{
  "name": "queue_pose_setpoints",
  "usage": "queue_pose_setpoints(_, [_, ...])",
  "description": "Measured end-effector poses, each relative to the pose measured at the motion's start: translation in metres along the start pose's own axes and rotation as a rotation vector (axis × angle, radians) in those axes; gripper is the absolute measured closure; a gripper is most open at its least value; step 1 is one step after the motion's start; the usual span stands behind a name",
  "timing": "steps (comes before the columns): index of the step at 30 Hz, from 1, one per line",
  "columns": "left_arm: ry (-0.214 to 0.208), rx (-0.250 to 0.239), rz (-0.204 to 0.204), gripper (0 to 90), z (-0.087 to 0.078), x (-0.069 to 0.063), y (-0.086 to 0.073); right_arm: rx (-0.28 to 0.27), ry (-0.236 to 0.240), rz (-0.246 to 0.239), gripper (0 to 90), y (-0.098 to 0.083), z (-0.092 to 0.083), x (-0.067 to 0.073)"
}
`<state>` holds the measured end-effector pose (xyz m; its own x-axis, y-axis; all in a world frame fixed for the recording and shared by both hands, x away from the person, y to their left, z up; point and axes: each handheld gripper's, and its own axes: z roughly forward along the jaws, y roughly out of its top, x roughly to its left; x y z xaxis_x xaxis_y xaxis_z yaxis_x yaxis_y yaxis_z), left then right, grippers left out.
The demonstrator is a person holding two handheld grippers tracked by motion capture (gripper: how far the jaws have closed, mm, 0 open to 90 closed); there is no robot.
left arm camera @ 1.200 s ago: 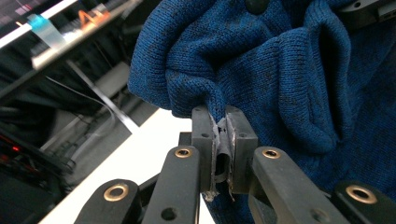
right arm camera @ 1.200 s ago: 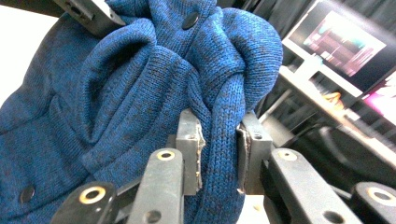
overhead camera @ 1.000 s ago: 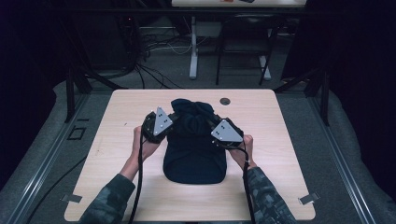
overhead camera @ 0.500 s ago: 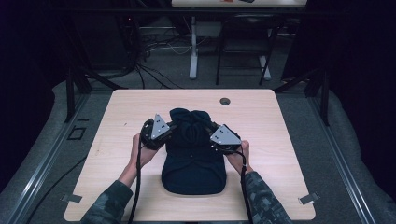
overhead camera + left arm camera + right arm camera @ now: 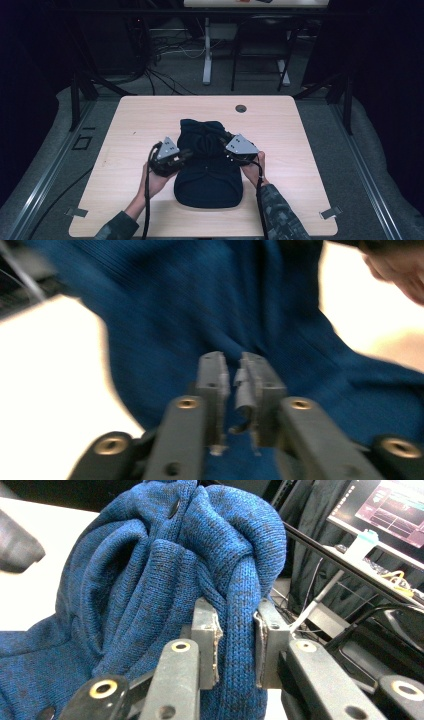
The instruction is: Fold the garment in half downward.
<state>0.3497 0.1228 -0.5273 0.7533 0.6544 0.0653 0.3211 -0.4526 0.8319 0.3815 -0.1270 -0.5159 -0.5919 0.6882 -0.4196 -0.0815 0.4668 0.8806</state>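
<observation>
A dark blue knit sweater [image 5: 207,175] lies on the pale wooden table [image 5: 150,115], its far end bunched up between my two grippers. At its left edge, my left gripper [image 5: 185,154] has just been closing. In the blurred left gripper view its jaws [image 5: 234,362] stand nearly together on the sweater [image 5: 175,315], with creases running to their tips. My right gripper [image 5: 222,145] is at the bunch's right side. Up close, the right gripper [image 5: 237,615] is shut on a thick rolled fold of the sweater [image 5: 150,580], below a dark button [image 5: 174,509].
A round cable hole [image 5: 241,108] sits near the table's far edge. Bare tabletop surrounds the sweater on all sides. Beyond the table are desk legs and cables on the floor [image 5: 207,60]. A monitor [image 5: 395,505] glows at the right gripper view's top right.
The left gripper has come down and toward the near edge. The raised part of the sweater has sunk, and it now lies flatter and longer. The right gripper has barely moved.
</observation>
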Motion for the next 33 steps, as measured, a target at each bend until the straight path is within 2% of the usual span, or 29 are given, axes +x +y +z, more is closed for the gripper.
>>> queue_pose_setpoints(2, [0.001, 0.061, 0.006, 89.6, 0.017, -0.011, -0.011, -0.004, 0.008, 0.003, 75.4, 0.0, 0.001, 0.0])
queue_pose_setpoints(3, [0.001, 0.061, 0.006, 89.8, 0.017, -0.011, -0.011, -0.004, 0.008, 0.003, 75.4, 0.0, 0.001, 0.0])
queue_pose_setpoints(4, [0.0, 0.112, -0.005, 89.9, 0.033, -0.016, -0.022, -0.002, 0.011, 0.003, 75.4, -0.001, 0.001, -0.001])
queue_pose_setpoints(5, [0.0, 0.112, -0.005, 90.0, 0.033, -0.016, -0.022, -0.004, 0.011, 0.003, 75.4, -0.001, 0.001, -0.001])
queue_pose_setpoints(7, [0.016, 0.152, -0.009, 90.0, 0.045, -0.02, -0.028, -0.004, 0.017, 0.005, 75.4, -0.001, 0.001, -0.003])
queue_pose_setpoints(8, [0.025, 0.151, -0.015, 90.0, 0.048, -0.019, -0.029, -0.004, 0.017, 0.005, 75.4, -0.001, 0.001, -0.003])
queue_pose_setpoints(9, [0.063, 0.157, -0.012, 90.0, 0.051, -0.02, -0.026, -0.011, 0.025, 0.011, 75.4, -0.003, 0.001, -0.005])
queue_pose_setpoints(10, [0.063, 0.157, -0.012, 90.0, 0.051, -0.02, -0.026, -0.011, 0.022, 0.009, 75.3, -0.003, 0.001, -0.006])
queue_pose_setpoints(11, [0.084, 0.154, -0.014, 90.0, 0.054, -0.02, -0.026, -0.015, 0.026, 0.019, 75.4, -0.004, 0.001, -0.008])
queue_pose_setpoints(13, [0.14, 0.148, -0.007, 90.0, 0.059, -0.021, -0.026, -0.018, 0.023, 0.022, 75.4, -0.005, 0.002, -0.011])
queue_pose_setpoints(14, [0.189, 0.132, -0.02, 90.0, 0.065, -0.022, -0.025, -0.016, 0.03, 0.024, 75.3, -0.004, 0.002, -0.014])
queue_pose_setpoints(15, [0.209, 0.131, -0.013, 90.0, 0.067, -0.022, -0.025, -0.015, 0.028, 0.024, 75.3, -0.004, 0.003, -0.015])
queue_pose_setpoints(16, [0.226, 0.127, -0.008, 90.0, 0.07, -0.023, -0.024, -0.012, 0.029, 0.024, 75.3, -0.003, 0.003, -0.017])
queue_pose_setpoints(17, [0.226, 0.127, -0.008, 90.0, 0.07, -0.023, -0.024, -0.012, 0.029, 0.024, 75.3, -0.003, 0.003, -0.017])
queue_pose_setpoints(19, [0.252, 0.117, -0.021, 90.0, 0.074, -0.022, -0.023, -0.006, 0.038, 0.028, 75.3, -0.001, 0.002, -0.019])
queue_pose_setpoints(21, [0.259, 0.116, -0.03, 90.0, 0.076, -0.021, -0.022, 0.018, 0.067, 0.053, 75.1, -0.001, -0.001, -0.021])
queue_pose_setpoints(22, [0.25, 0.114, -0.047, 90.0, 0.077, -0.019, -0.021, 0.032, 0.082, 0.067, 75.1, -0.001, -0.002, -0.022])
queue_pose_setpoints(25, [0.24, 0.111, -0.064, 90.0, 0.077, -0.016, -0.021, 0.048, 0.105, 0.096, 75.1, -0.004, -0.008, -0.024])
queue_pose_setpoints(30, [0.237, 0.111, -0.071, 90.0, 0.078, -0.014, -0.02, 0.072, 0.123, 0.098, 75.0, -0.009, -0.015, -0.022])
queue_pose_setpoints(33, [0.209, 0.1, -0.096, 90.0, 0.077, -0.01, -0.021, 0.09, 0.141, 0.092, 74.9, -0.01, -0.017, -0.017])
